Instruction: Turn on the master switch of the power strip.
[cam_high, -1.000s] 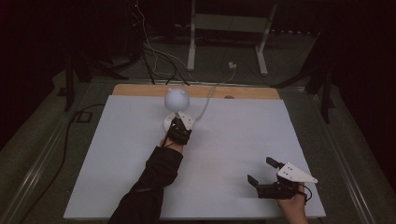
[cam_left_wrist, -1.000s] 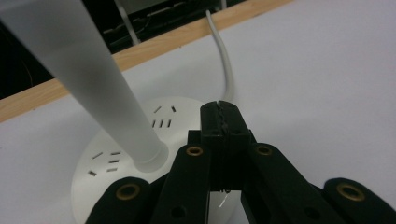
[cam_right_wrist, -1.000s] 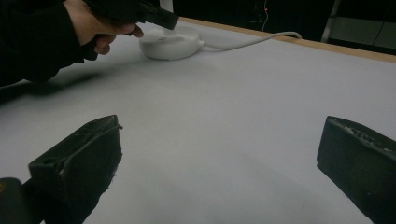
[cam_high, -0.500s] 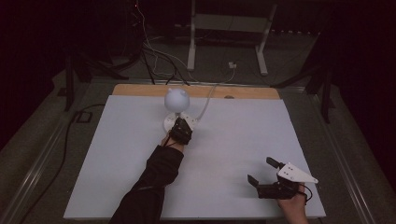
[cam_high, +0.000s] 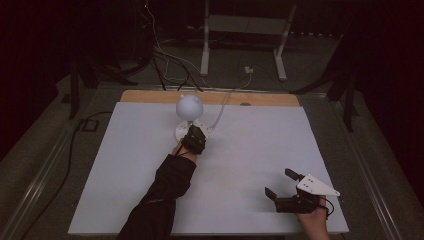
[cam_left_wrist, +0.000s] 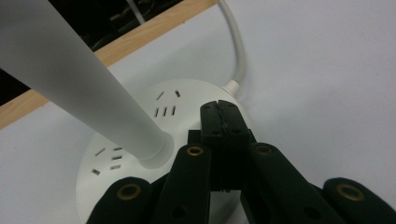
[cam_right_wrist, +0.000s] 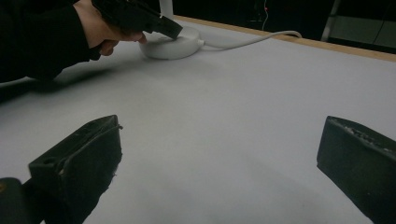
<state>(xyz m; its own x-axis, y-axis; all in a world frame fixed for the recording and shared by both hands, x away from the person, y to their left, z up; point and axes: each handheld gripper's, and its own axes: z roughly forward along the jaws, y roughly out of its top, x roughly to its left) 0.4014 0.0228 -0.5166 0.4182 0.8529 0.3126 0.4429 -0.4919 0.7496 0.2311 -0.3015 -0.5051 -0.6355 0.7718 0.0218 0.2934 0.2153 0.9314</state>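
Left tool (cam_left_wrist: 219, 112): jaws pressed together with nothing between them, tips resting on the top of the round white base (cam_left_wrist: 140, 140), just beside the stem at its 3 o'clock; in the high view the tool (cam_high: 194, 140) sits at the base's 5 o'clock.
Right tool (cam_high: 282, 185): jaws spread wide and empty, held low over the surface near its 5 o'clock corner; the tips are cut off at the bottom of its own view.
Lamp: base carries rows of socket slots; the white stem (cam_left_wrist: 79, 79) rises out of frame, and its globe head (cam_high: 189, 105) is visible from above.
Cord (cam_left_wrist: 236, 51): leaves the base toward 12 o'clock and runs past the wooden edge.
Surface (cam_high: 250, 150): white sheet; the surroundings are too dark to make out.
Left sleeve (cam_high: 160, 200): dark, cut off at the bottom.
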